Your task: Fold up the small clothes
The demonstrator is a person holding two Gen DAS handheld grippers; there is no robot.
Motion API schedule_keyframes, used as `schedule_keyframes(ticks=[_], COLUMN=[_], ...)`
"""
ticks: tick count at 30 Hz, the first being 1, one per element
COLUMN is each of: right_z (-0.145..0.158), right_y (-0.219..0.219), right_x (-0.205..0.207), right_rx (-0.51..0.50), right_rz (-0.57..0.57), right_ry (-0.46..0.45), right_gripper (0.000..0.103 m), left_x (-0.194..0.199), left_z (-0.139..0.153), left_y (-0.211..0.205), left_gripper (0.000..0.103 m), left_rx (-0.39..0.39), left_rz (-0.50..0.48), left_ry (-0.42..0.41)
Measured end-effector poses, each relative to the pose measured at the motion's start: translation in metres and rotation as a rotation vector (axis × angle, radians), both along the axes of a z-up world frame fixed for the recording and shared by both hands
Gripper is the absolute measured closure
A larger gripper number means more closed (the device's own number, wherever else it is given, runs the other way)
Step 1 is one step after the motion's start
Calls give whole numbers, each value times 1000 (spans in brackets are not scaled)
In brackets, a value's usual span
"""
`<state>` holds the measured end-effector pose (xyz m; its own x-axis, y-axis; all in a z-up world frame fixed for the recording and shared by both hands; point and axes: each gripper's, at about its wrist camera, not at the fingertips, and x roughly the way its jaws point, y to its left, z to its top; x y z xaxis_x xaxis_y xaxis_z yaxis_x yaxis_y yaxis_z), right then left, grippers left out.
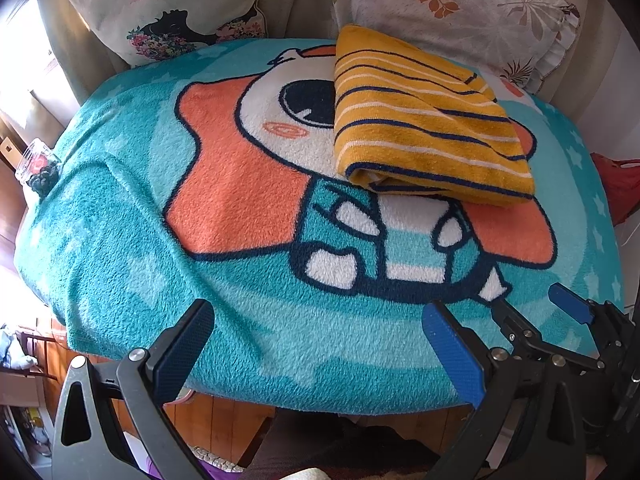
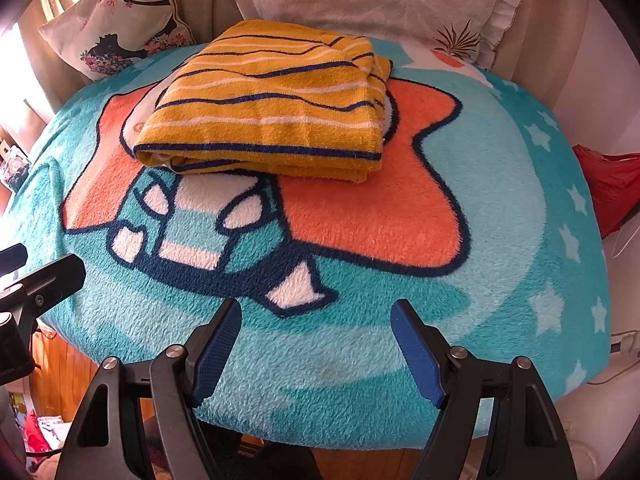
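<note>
While both grippers hover at the near edge of the teal cartoon blanket [image 2: 460, 184], a folded yellow striped garment [image 2: 272, 100] lies flat on the blanket's far half, resting over the printed character's face, well apart from either tool. The left gripper [image 1: 316, 344] holds its blue-padded fingers spread wide and grasps nothing. The right gripper [image 2: 316, 344] is likewise released, with only fleece showing between its fingers. Two flowered pillows [image 1: 168, 8] lean behind the blanket. A red bag [image 2: 612, 184] sits off to the right.
</note>
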<state>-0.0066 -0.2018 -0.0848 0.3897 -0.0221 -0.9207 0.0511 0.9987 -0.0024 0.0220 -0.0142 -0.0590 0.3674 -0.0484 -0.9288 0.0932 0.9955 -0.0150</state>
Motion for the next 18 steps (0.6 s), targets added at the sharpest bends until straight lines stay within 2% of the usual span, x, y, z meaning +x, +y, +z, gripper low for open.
schedule_keyframes(ticks=[18], right_z=[-3], right_y=[-1], right_x=[4], right_rx=[0], right_rz=[6], right_ry=[8], right_gripper=[22], left_x=[5], left_z=[-4], left_y=[-2], left_gripper=[0], left_rx=[-15], left_rz=[-4], left_ry=[18])
